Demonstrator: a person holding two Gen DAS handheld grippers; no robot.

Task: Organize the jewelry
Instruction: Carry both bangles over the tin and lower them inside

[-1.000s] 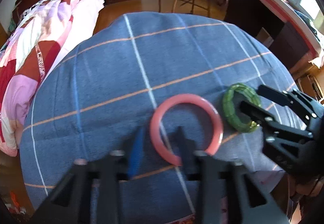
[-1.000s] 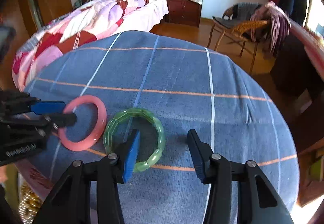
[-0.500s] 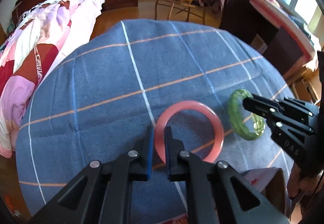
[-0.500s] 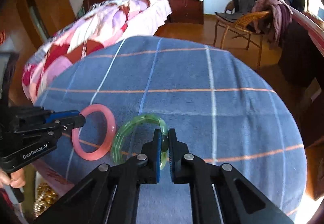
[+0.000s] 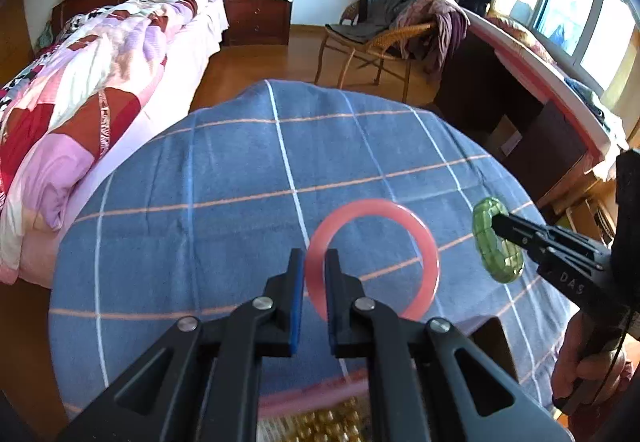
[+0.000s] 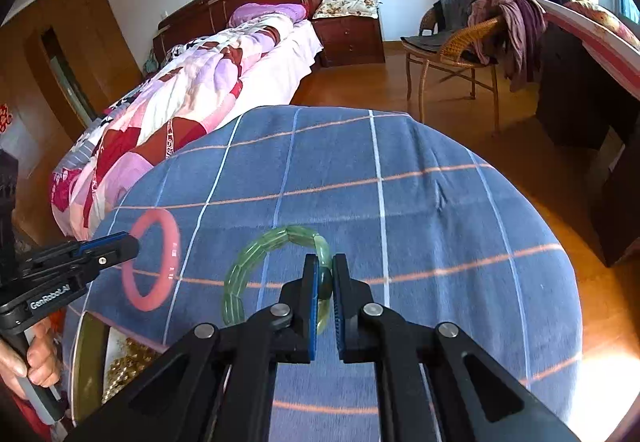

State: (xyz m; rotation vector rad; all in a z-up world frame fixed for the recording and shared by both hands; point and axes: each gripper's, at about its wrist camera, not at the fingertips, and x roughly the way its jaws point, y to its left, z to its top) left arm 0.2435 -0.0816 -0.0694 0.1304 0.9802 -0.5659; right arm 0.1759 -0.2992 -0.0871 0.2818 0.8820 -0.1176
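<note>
Your work surface is a round table (image 5: pixel 120 322) under a blue cloth (image 6: pixel 440 262) crossed by white and orange lines, with a small crease toward one o'clock in the right wrist view. At the cloth's seven o'clock edge you see a rimmed tray (image 6: pixel 86 354) of gold beads (image 6: pixel 128 362); whether it sits on the table is unclear.
</note>
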